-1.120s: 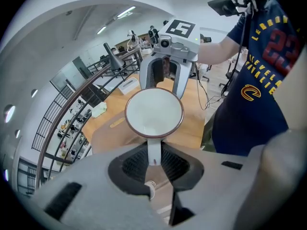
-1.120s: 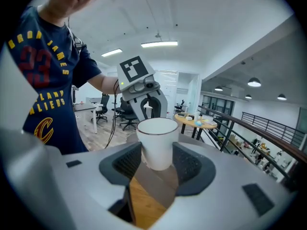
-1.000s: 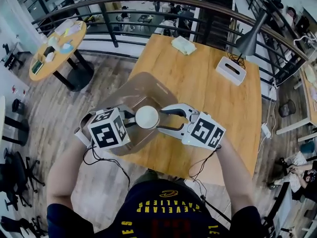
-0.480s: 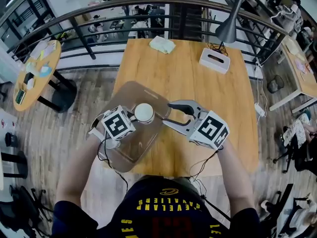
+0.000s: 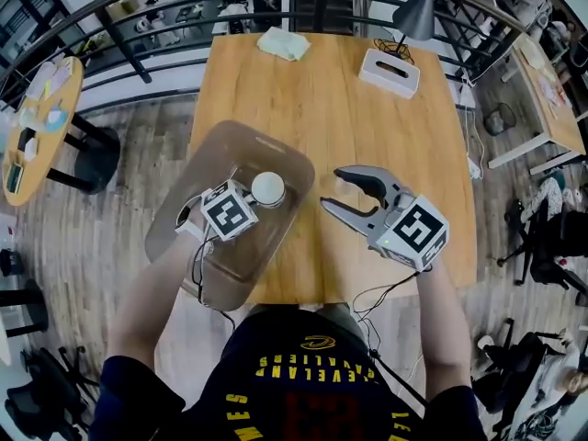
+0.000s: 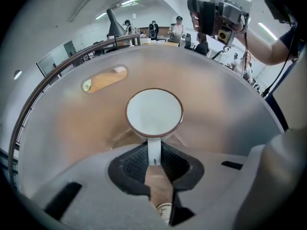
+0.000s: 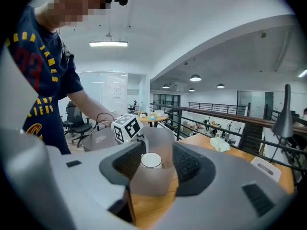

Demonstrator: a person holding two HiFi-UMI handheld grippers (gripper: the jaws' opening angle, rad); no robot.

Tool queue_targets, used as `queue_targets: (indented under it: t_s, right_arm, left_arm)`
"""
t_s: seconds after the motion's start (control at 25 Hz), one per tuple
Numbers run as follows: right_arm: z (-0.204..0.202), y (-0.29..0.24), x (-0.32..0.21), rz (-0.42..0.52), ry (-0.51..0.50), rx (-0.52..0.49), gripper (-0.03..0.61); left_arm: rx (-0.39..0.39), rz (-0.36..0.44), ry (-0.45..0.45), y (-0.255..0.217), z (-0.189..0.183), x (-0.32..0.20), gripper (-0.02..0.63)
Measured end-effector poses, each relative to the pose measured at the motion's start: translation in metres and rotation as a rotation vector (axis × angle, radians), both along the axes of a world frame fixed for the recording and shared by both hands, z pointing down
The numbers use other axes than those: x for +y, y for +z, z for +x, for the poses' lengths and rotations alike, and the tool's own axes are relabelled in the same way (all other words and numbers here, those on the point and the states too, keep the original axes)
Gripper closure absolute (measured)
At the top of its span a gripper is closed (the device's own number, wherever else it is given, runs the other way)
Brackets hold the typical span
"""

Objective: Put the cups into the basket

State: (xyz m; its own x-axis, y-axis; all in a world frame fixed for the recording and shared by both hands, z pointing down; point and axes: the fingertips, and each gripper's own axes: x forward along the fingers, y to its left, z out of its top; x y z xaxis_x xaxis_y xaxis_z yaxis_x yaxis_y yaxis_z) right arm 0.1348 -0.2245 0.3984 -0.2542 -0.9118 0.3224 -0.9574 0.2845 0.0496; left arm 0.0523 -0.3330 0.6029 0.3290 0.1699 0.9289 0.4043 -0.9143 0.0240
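A white cup [image 5: 268, 188] with a thin brown rim hangs upright inside the translucent brown basket [image 5: 230, 257], which sits at the wooden table's [image 5: 367, 127] front left corner. My left gripper [image 5: 256, 200] points steeply down into the basket and is shut on the cup's handle [image 6: 153, 150]; the cup's mouth [image 6: 154, 111] shows just beyond the jaws, with the basket wall [image 6: 67, 123] all round. My right gripper [image 5: 329, 188] stands open and empty over the table, right of the basket. The right gripper view looks across at the cup [image 7: 151, 160] and the basket [image 7: 158, 138].
A white tissue box [image 5: 389, 72], a folded cloth [image 5: 283, 43] and a grey lamp [image 5: 418, 12] stand at the table's far end by a dark railing [image 5: 138, 12]. A round table [image 5: 37, 118] stands on the floor to the left.
My left gripper has sunk with the cup down into the basket. The right gripper, which was beside the cup, has drawn away to the right and turned, still open.
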Motion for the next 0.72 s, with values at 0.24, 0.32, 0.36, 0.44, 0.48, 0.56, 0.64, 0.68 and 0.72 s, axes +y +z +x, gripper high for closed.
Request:
queue_targets:
  t_s: [0.24,0.32,0.36,0.44,0.48,0.56,0.64,0.68,0.72]
  right_arm:
    - [0.017,0.007,0.011,-0.018,0.082,-0.050,0.373]
    - [0.017,0.009,0.011,-0.022,0.095,-0.053,0.373]
    - [0.016,0.010,0.010,-0.024,0.097,-0.054,0.373]
    - [0.016,0.012,0.008,-0.029,0.101,-0.054,0.373]
    - [0.016,0.012,0.008,-0.032,0.106,-0.055,0.373]
    - [0.018,0.013,0.006,-0.037,0.116,-0.058,0.373]
    - [0.019,0.013,0.004,-0.039,0.121,-0.058,0.373]
    - [0.019,0.014,0.003,-0.040,0.122,-0.060,0.373]
    - [0.020,0.016,0.002,-0.041,0.125,-0.062,0.373]
  left_arm:
    - [0.010,-0.003,-0.004,0.032,0.015,0.007,0.546]
    - [0.006,-0.002,0.007,0.042,0.017,0.009,0.546]
    - [0.004,0.000,0.013,0.047,0.018,0.009,0.546]
    - [-0.002,0.000,0.024,0.055,0.018,0.011,0.546]
    - [-0.005,-0.001,0.029,0.058,0.018,0.011,0.546]
    - [-0.008,-0.002,0.038,0.063,0.019,0.012,0.546]
    - [-0.011,-0.001,0.046,0.066,0.019,0.011,0.546]
    - [-0.012,0.000,0.049,0.068,0.019,0.011,0.546]
    - [-0.013,0.002,0.052,0.070,0.019,0.010,0.546]
